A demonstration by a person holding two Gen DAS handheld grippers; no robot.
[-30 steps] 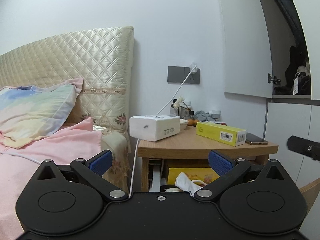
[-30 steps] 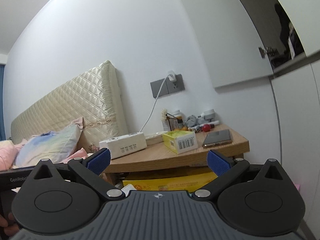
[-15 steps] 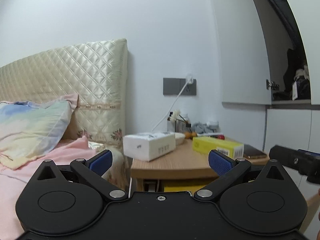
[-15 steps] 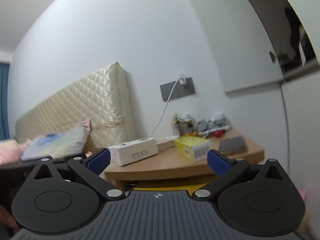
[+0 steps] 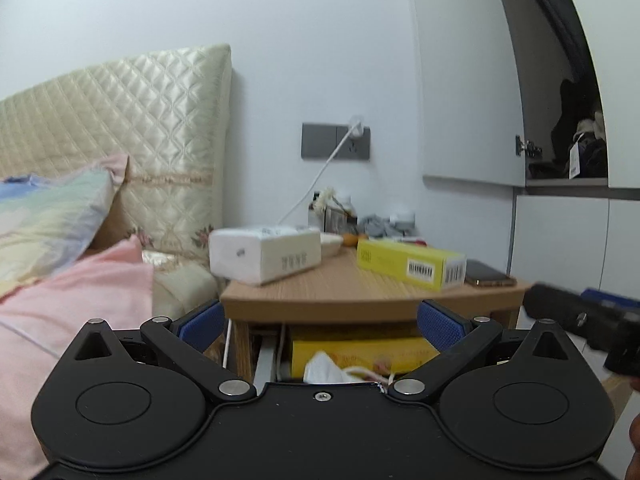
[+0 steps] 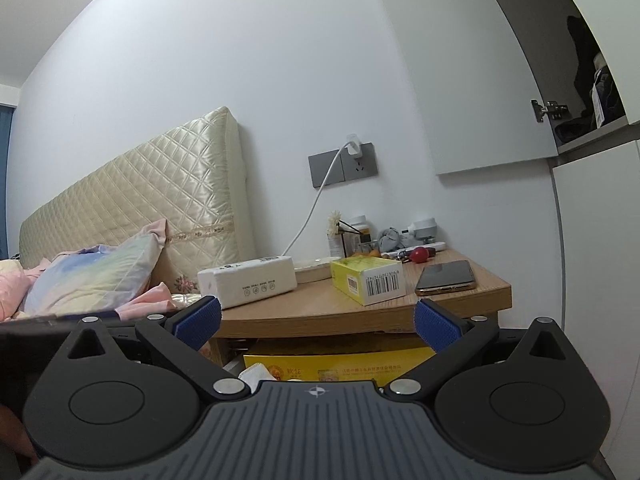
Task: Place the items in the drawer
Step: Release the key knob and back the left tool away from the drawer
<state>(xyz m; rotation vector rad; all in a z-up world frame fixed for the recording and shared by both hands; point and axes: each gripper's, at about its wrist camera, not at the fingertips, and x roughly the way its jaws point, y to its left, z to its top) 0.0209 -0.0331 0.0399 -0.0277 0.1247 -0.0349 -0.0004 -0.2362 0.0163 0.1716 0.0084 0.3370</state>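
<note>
Red ball (image 6: 419,255) (right view only), perhaps.

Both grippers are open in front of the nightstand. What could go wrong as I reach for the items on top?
The phone lies near the nightstand's right edge; a nudge might push it off. The white charging cable drops behind the tissue pack and could snag. The open drawer already looks full, so the yellow box may not fit.
</note>
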